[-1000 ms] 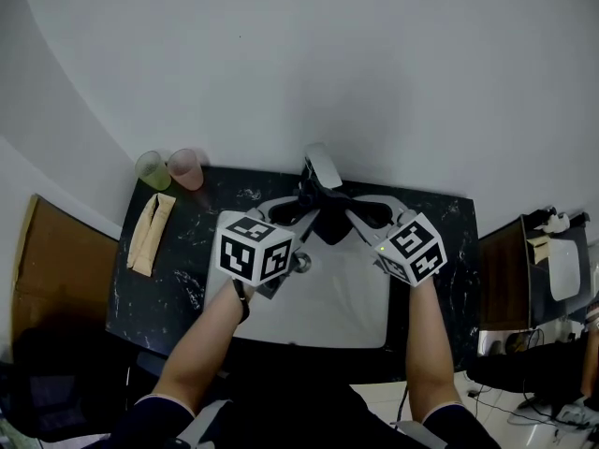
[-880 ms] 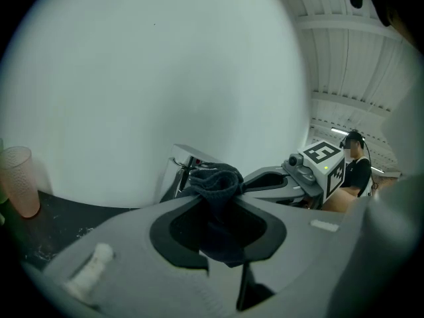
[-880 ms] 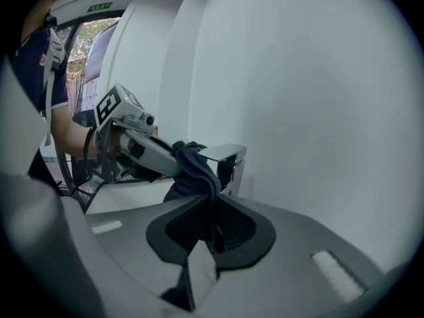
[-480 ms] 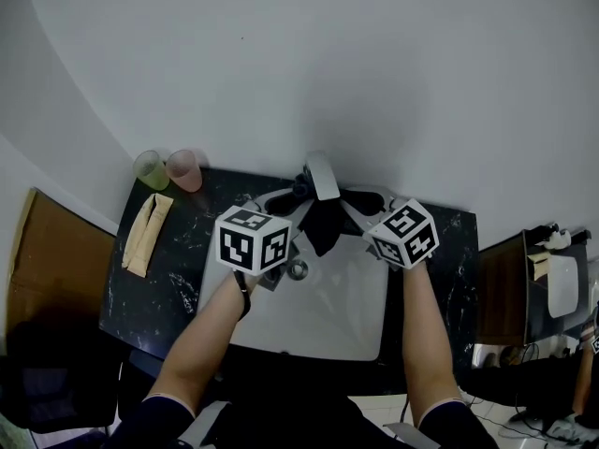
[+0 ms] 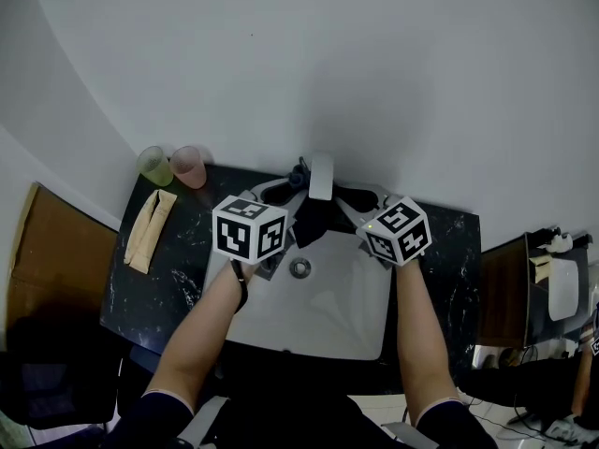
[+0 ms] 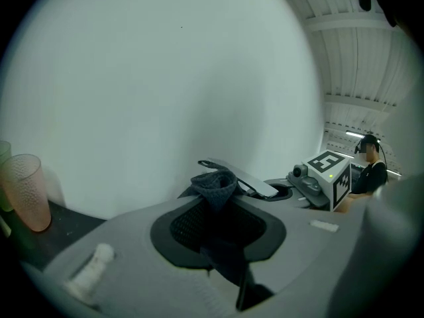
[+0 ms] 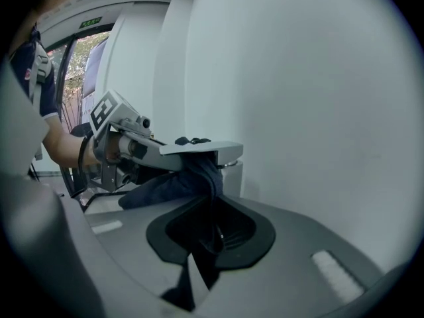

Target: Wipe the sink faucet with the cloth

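Green cup point(image 5: 153, 167), pink cup point(image 5: 189, 166), beige folded towel point(image 5: 150, 231), black marble counter point(image 5: 173, 288)

No legible text, no brands, no numbers

The left gripper point(image 5: 278, 191) and right gripper point(image 5: 356, 197) have moved back toward the wall and now flank the faucet point(image 5: 321, 175). The dark cloth point(image 5: 312, 218) held between them has slid from the spout's tip to underneath it. The drain point(image 5: 299, 267) now shows fully.
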Motion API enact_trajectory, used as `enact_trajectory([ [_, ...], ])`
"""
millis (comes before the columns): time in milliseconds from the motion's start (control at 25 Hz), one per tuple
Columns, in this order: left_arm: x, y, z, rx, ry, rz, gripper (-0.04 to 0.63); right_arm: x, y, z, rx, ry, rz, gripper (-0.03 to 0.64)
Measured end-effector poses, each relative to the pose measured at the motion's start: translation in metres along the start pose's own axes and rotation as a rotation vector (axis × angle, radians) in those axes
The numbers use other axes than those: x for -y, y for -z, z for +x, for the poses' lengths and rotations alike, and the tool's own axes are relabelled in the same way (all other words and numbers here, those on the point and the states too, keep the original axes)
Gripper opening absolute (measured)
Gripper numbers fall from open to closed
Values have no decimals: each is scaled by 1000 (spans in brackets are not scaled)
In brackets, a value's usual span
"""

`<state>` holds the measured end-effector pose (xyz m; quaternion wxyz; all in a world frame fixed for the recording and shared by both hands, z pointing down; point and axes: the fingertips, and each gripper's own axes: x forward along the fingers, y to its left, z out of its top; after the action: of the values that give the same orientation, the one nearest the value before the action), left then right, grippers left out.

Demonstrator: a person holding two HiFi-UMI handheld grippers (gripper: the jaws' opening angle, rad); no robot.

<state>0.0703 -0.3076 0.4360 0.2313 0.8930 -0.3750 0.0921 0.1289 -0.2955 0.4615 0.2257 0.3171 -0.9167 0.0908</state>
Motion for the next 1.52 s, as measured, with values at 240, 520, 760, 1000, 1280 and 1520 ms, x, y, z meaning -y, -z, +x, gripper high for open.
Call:
enact_trajectory([
  [240, 0, 2, -6, -10, 29, 8, 72, -11, 2, -2, -5, 34, 15, 41],
  [520, 8, 7, -14, -21, 81, 14, 67, -21, 6, -9, -17, 94, 28, 40],
  [760, 14, 13, -23, -27, 119, 9, 63, -35, 10, -13, -30, 126, 39, 40],
  [1000, 26, 20, -35, -45, 167, 29, 61, -51, 16, -23, -44, 163, 52, 40],
  [1280, 42, 29, -67, -46, 240, 68, 54, -86, 20, -33, -68, 184, 46, 41],
  [1520, 44, 26, -96, -16, 258, 119, 48, -115, 18, -35, -59, 231, 58, 111],
])
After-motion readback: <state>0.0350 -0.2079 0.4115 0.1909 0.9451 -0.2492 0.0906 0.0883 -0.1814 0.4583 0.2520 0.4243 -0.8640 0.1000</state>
